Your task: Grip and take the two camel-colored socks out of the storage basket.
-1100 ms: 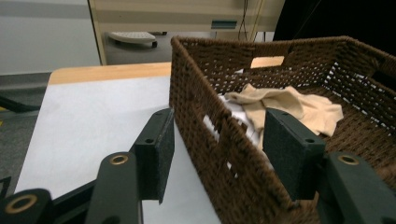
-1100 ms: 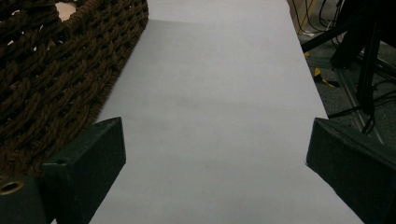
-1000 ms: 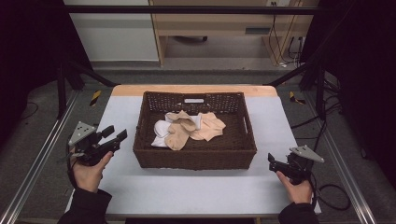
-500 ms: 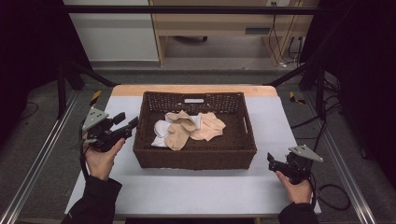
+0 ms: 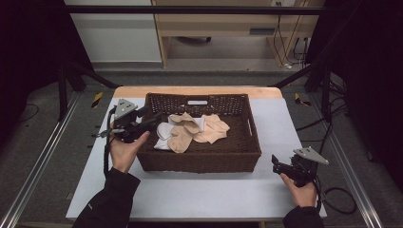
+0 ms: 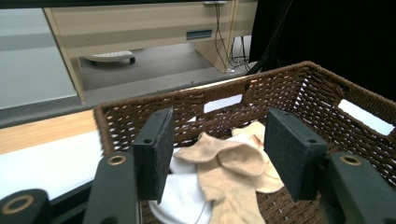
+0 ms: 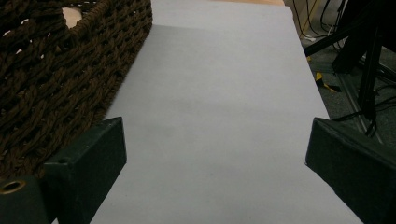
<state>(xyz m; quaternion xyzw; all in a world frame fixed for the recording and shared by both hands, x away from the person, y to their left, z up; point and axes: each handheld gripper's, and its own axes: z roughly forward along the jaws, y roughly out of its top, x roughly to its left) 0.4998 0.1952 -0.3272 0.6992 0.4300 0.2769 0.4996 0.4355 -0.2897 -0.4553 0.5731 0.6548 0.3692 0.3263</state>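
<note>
A dark brown wicker basket [image 5: 199,160] stands in the middle of the white table [image 5: 199,194]. Inside it lie crumpled beige socks [image 5: 191,129] and a white sock [image 5: 164,134]. My left gripper [image 5: 151,117] hovers open over the basket's left rim, its jaws pointing in at the socks. In the left gripper view the open gripper [image 6: 217,140] frames the beige socks [image 6: 229,163] and the white sock [image 6: 184,198] below, without touching them. My right gripper [image 5: 275,164] is open and empty, low over the table just right of the basket's front corner. The right gripper view has the gripper [image 7: 215,154] wide apart over bare table.
The basket wall [image 7: 56,79] rises at the left of the right gripper view. White table surface [image 7: 219,93] stretches ahead of that gripper to the far edge. Black frame rails [image 5: 38,166] run along both sides. A wooden desk [image 5: 223,28] and cables stand on the floor beyond the table.
My left gripper has risen and moved forward and to the right, from beside the basket to over its left rim. The right gripper has stayed put.
</note>
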